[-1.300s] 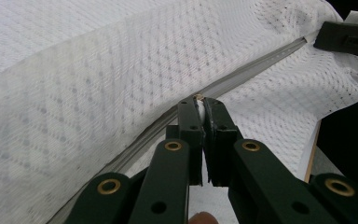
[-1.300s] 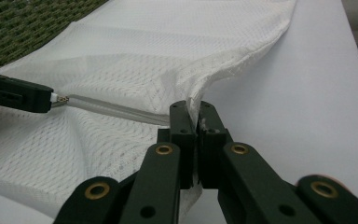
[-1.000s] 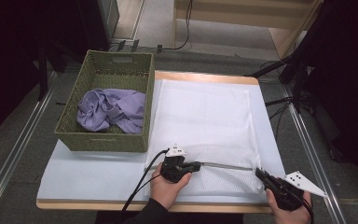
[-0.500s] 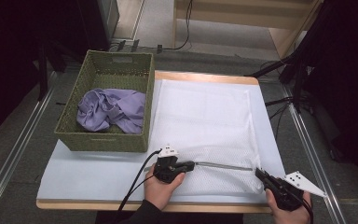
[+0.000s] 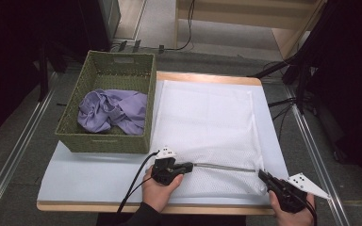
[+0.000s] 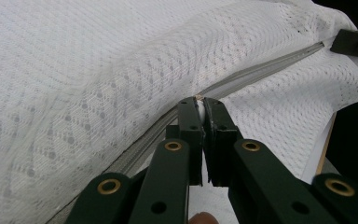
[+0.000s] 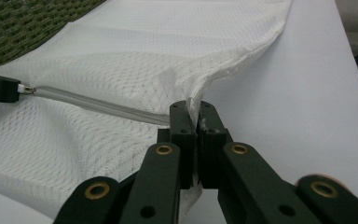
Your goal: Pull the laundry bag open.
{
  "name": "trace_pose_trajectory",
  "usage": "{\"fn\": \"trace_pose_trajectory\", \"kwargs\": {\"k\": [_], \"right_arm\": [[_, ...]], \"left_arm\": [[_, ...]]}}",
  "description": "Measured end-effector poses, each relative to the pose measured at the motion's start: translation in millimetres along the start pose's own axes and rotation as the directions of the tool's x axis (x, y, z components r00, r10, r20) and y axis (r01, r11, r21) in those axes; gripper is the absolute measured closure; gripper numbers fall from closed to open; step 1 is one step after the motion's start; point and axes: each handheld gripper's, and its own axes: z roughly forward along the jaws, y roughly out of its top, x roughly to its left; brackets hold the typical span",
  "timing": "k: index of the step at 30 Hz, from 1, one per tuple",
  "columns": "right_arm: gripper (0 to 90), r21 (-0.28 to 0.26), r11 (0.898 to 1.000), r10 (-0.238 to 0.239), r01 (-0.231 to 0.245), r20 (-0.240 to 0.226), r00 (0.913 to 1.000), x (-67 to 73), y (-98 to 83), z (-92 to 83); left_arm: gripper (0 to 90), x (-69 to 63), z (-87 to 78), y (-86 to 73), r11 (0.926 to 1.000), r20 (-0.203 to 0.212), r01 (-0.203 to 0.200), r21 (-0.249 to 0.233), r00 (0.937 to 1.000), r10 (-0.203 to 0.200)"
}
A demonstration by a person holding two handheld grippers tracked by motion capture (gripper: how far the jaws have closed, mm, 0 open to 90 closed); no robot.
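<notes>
Zipper run on white mesh laundry bag (image 5: 202,127) — both hand-held grippers clamped.

Bag lies flat along the table's (image 5: 89,174) near edge, right of the green basket (image 5: 108,141). Left hand-held gripper (image 5: 188,165) is closed on the zipper pull; right hand-held gripper (image 5: 263,175) pinches the bag's near-right corner. Zipper (image 5: 224,166) long axis runs parallel to the near edge, pointing left–right. Judgement: keep the corner taut and pull straight along the track — no lifting, or the mesh bunches.

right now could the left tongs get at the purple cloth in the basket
Probably not as things stand: the left tongs are shut on the zipper pull of the mesh bag. Once released, the purple cloth lies uncovered in the open-topped basket nearby.
</notes>
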Motion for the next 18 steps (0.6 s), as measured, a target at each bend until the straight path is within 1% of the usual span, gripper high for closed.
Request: {"fn": "trace_pose_trajectory", "kwargs": {"k": [2,5,6,7,10,15,16,17,18], "right_arm": [[88.4,0.001,1.0,0.004,-0.004,-0.002,1.0,0.2,0.0,-0.1],[88.4,-0.001,1.0,0.001,-0.001,0.0,1.0,-0.1,-0.1,0.0],[88.4,0.0,1.0,-0.004,0.004,0.001,1.0,-0.2,-0.2,0.0],[88.4,0.0,1.0,-0.004,0.004,0.002,1.0,-0.2,-0.2,0.1],[88.4,-0.001,1.0,-0.003,0.003,0.0,1.0,-0.2,-0.2,0.2],[88.4,-0.001,1.0,-0.004,0.004,0.0,1.0,0.1,-0.1,0.1],[88.5,0.0,1.0,-0.004,0.004,0.0,1.0,0.1,-0.2,0.2],[88.4,-0.001,1.0,-0.004,0.004,0.0,1.0,0.1,-0.2,0.2],[88.4,-0.001,1.0,-0.004,0.004,0.0,1.0,-0.1,-0.2,0.2]], "left_arm": [[88.1,1.5,-1.8,-0.2,1.0,-0.002,-0.004,0.001,1.0,0.004],[88.1,3.6,-4.9,-0.3,1.0,-0.005,0.0,-0.002,1.0,0.0],[88.0,4.2,-6.3,-0.3,1.0,-0.013,-0.002,-0.002,0.9999,0.002],[88.0,4.7,-7.1,-0.5,1.0,-0.011,0.003,-0.008,0.9999,-0.003],[88.1,6.0,-10.2,-0.9,1.0,-0.018,0.001,-0.006,0.9998,-0.001],[88.0,9.5,-13.9,-2.3,0.9999,-0.021,0.011,-0.014,0.9997,-0.011],[88.0,10.1,-14.9,-2.6,0.9998,-0.03,0.013,-0.014,0.9995,-0.014],[88.0,11.2,-15.7,-2.8,0.9998,-0.026,0.013,-0.014,0.9996,-0.013],[88.0,11.6,-16.6,-3.2,0.9998,-0.031,0.015,-0.016,0.9994,-0.015]]}}
